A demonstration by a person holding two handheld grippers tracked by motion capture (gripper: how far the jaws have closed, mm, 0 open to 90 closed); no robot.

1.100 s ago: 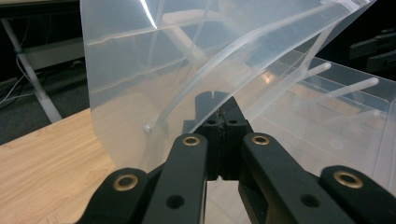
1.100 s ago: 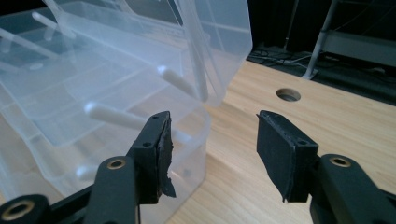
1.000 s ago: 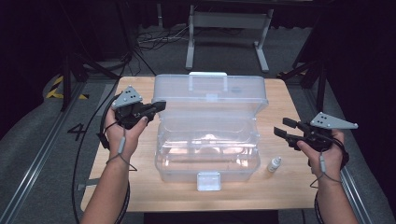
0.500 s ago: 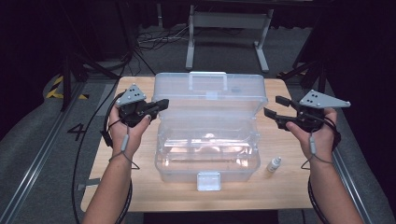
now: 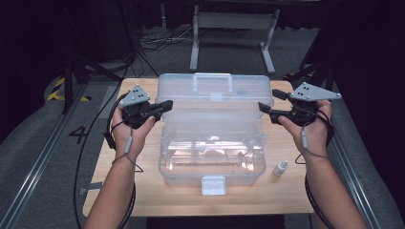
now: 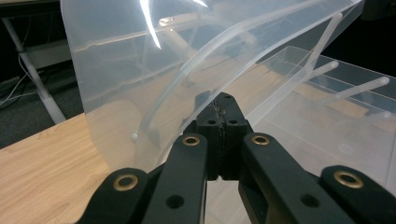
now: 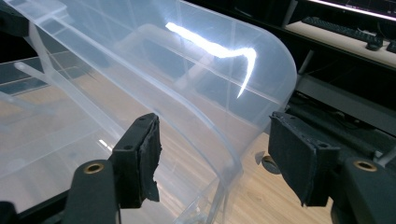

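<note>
Clear plastic box (image 5: 212,157) mid-worktop, lid (image 5: 217,98) raised toward far edge. Left claw (image 6: 219,109) pinches lid's side edge. Right claw (image 7: 212,158), jaws just been opening, straddles the opposite lid edge, unclamped. Risk: one-sided hold twists lid or drops it.

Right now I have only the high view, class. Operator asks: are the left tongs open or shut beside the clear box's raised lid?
Observer: Shut. In the left gripper view the left tongs have both jaws pressed together at the lid edge. I cannot confirm a grip.
Operator: And the right tongs?
Observer: Open, and they have just been opening. The right tongs straddle the lid's curved rim, with neither pad pressing it.
Operator: Anything beyond the lid?
Observer: A keyboard on a desk.
</note>
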